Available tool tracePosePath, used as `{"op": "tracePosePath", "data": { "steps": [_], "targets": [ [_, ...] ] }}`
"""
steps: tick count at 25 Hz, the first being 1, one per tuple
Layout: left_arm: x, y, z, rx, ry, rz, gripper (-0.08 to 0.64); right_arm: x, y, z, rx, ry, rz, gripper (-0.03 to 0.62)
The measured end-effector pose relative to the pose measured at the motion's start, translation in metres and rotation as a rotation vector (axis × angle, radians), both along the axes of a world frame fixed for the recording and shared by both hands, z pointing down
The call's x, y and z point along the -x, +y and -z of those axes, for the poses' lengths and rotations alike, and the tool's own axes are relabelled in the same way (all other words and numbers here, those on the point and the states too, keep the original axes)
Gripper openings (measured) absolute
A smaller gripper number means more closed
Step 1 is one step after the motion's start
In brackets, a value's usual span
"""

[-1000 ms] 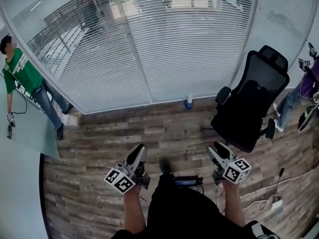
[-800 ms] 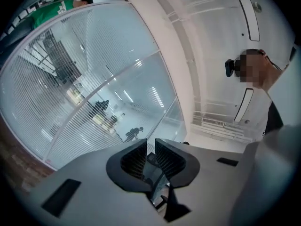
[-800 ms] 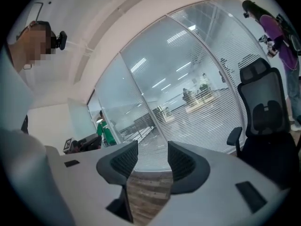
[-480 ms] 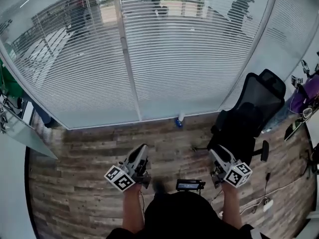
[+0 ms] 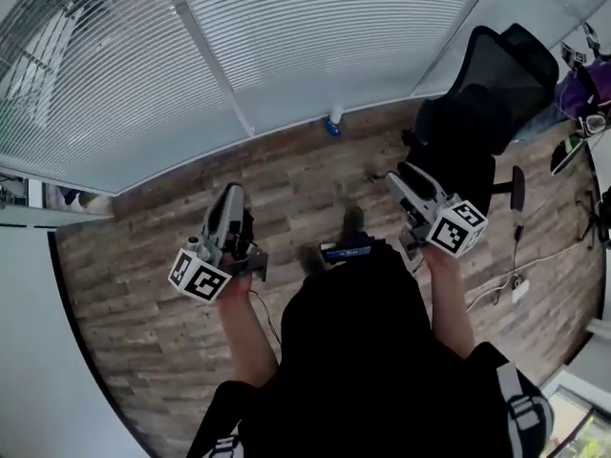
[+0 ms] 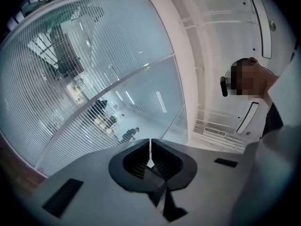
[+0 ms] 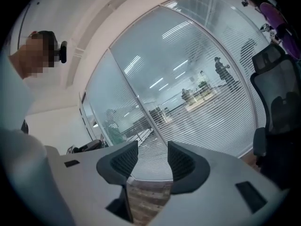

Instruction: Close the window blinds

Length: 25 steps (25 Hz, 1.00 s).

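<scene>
White slatted window blinds (image 5: 315, 36) hang behind a curved glass wall with a pale upright post (image 5: 205, 55); the slats stand apart, and rooms and people show through them (image 6: 84, 79) (image 7: 207, 107). My left gripper (image 5: 227, 198) is held low over the wooden floor, well short of the glass. Its jaws have just been closing and now meet with nothing between them (image 6: 150, 142). My right gripper (image 5: 399, 175) is beside the chair, open and empty (image 7: 153, 147). No cord or wand of the blinds can be made out.
A black office chair (image 5: 477, 103) stands right of my right gripper. A small bottle (image 5: 333, 120) sits on the floor at the foot of the glass. Cables and a power strip (image 5: 518, 289) lie at the right. A white wall (image 5: 38, 351) bounds the left.
The head view has swung down and closer to the glass. The person in green has left the view. Both grippers have moved forward, the chair now close by the right one.
</scene>
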<state>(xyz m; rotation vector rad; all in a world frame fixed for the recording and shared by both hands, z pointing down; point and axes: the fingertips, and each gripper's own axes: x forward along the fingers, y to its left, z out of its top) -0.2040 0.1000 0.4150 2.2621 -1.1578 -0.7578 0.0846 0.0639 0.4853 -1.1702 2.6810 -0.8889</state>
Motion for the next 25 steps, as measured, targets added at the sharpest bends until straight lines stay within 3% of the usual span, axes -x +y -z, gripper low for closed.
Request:
{"op": "tracePosePath", "data": {
  "steps": [7, 14, 20, 25],
  "targets": [
    [0.016, -0.051, -0.003, 0.030, -0.047, 0.098, 0.012, 0.024, -0.078, -0.010, 0.010, -0.046, 0.088, 0.201],
    [0.004, -0.120, -0.005, 0.099, -0.109, 0.213, 0.015, 0.024, -0.162, -0.015, 0.022, -0.057, 0.204, 0.201],
    [0.013, -0.179, -0.002, 0.148, -0.128, 0.366, 0.063, 0.019, -0.231, -0.028, 0.034, -0.045, 0.273, 0.201],
    [0.039, -0.225, 0.006, 0.161, -0.248, 0.447, 0.123, 0.022, -0.258, -0.033, 0.043, -0.044, 0.277, 0.201]
  ]
}}
